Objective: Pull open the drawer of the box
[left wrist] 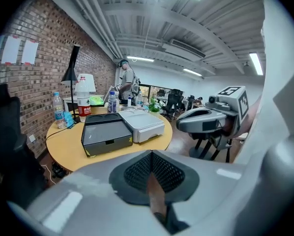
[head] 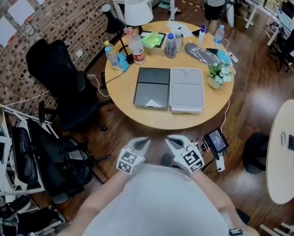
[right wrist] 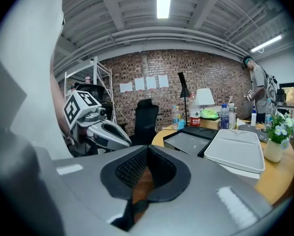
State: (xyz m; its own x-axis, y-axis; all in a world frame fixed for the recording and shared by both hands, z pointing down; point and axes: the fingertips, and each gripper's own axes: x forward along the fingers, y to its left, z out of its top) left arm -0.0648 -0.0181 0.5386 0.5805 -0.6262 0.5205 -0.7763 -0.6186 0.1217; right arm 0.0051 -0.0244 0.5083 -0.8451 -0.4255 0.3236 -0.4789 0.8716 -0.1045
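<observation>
Left hand-held gripper (head: 142,142) and right hand-held gripper (head: 173,141) hung closed, empty, off the table's (head: 137,113) near edge, the dark box's (head: 153,87) drawer front (left wrist: 108,144) hidden from overhead.

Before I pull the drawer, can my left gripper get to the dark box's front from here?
Probably yes: the dark box's drawer front faces the left gripper, with bare table before it. The fingers are shut, so open them first.
</observation>
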